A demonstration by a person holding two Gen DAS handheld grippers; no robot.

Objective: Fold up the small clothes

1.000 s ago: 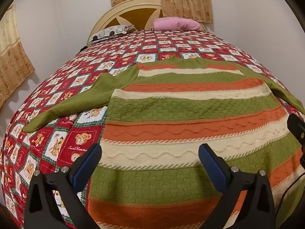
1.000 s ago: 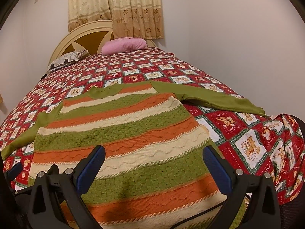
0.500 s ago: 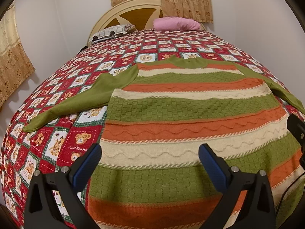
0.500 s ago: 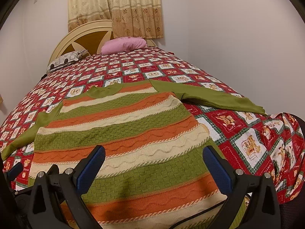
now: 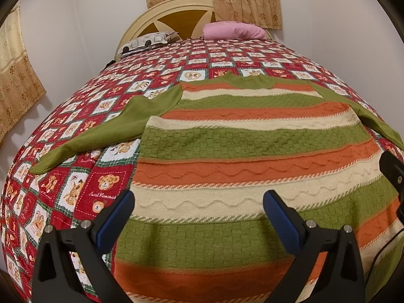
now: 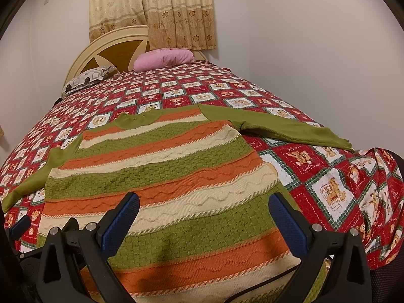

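A small knitted sweater with green, orange and cream stripes lies flat on the bed, neck away from me, hem towards me. It also shows in the right wrist view. Its green left sleeve spreads out to the left and its right sleeve to the right. My left gripper is open and empty above the lower left part of the sweater. My right gripper is open and empty above the lower right part.
The bed has a red patchwork teddy-bear quilt. A pink pillow and a patterned pillow lie by the headboard. A white wall runs along the bed's right side. The quilt drops off at the right edge.
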